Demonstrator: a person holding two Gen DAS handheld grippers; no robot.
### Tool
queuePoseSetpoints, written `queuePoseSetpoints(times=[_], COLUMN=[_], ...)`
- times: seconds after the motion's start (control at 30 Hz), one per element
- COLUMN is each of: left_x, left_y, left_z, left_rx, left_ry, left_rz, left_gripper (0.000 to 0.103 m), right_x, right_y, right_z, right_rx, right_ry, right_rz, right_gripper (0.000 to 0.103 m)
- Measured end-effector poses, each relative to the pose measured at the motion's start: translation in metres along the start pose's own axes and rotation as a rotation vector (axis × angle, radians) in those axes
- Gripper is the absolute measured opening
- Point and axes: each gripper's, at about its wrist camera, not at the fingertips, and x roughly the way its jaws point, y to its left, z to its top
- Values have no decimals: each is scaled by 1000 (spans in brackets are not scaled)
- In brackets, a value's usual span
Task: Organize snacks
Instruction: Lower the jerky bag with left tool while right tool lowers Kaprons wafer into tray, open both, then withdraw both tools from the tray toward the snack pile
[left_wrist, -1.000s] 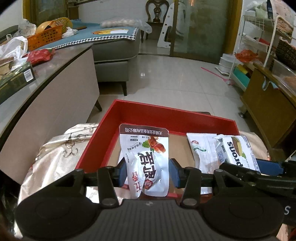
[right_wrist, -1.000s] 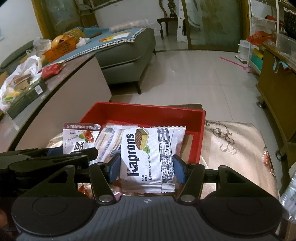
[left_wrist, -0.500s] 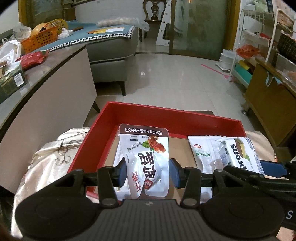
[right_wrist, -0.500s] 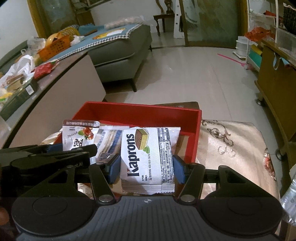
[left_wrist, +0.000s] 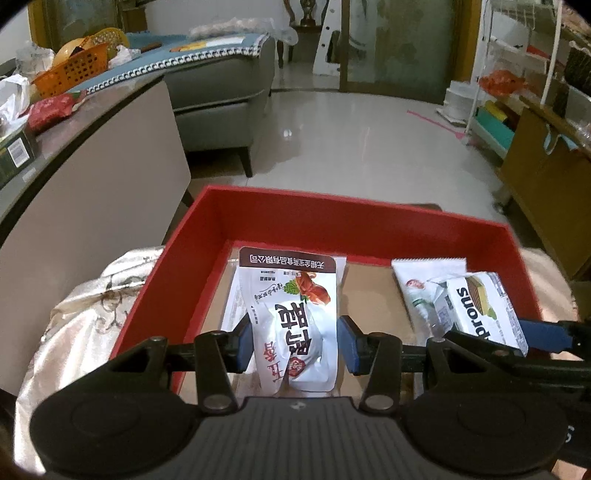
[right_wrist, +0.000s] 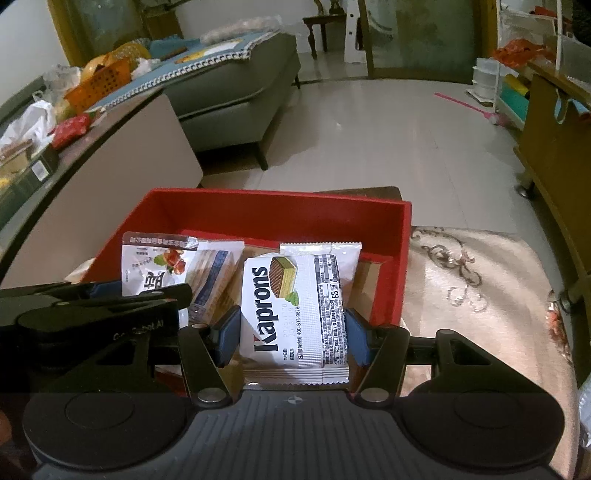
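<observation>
Both grippers sank toward red box (left_wrist: 280, 221), jaws clamping snack packets.

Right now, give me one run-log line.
left claw: grips white pouch | right claw: grips Kaprons pack | both above red box

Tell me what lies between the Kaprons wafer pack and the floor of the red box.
A white snack packet already lies in the red box right under the Kaprons wafer pack held in the right tongs. Nothing else visible blocks it.

The wafer packet (right_wrist: 295, 314) reads "Kaprons" and "400-813-9878".
</observation>
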Motion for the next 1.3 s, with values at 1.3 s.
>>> queuePoseSetpoints(times=[1.3], left_x=[-62], left_y=[14], left_z=[-10], left_rx=[-44], left_ry=[-5], left_rz=[-12], left_gripper=[53], right_x=[-50], right_y=[26], right_z=[-1], right_rx=[-92], right_ry=[-43], right_rz=[-87], right_gripper=[76])
